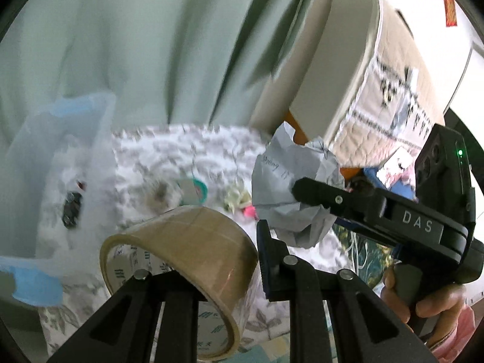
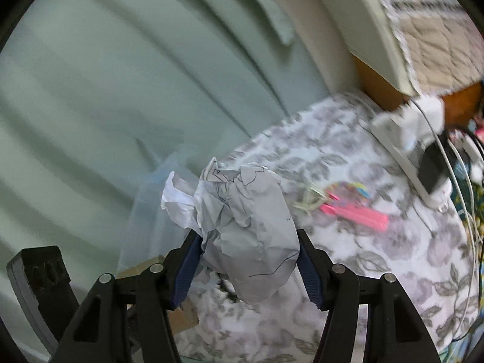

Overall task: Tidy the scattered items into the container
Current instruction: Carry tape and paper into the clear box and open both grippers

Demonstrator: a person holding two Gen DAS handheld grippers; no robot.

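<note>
Brown tape roll tilted in left tongs; right tongs clamp crumpled paper.

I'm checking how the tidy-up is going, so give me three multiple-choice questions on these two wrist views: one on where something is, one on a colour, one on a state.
1. Where is the crumpled paper?
A. between the right gripper's fingers
B. lying on the floral cloth
C. inside the container

2. What colour is the tape roll?
A. blue
B. brown
C. pink

3. What is the left gripper doing?
A. standing open and empty
B. gripping the tape roll's wall
C. gripping a pink clip

Answers: 1 A, both blue pads press on the paper's sides. 2 B, its outer band is brown. 3 B, one finger sits inside the ring and one outside.
</note>
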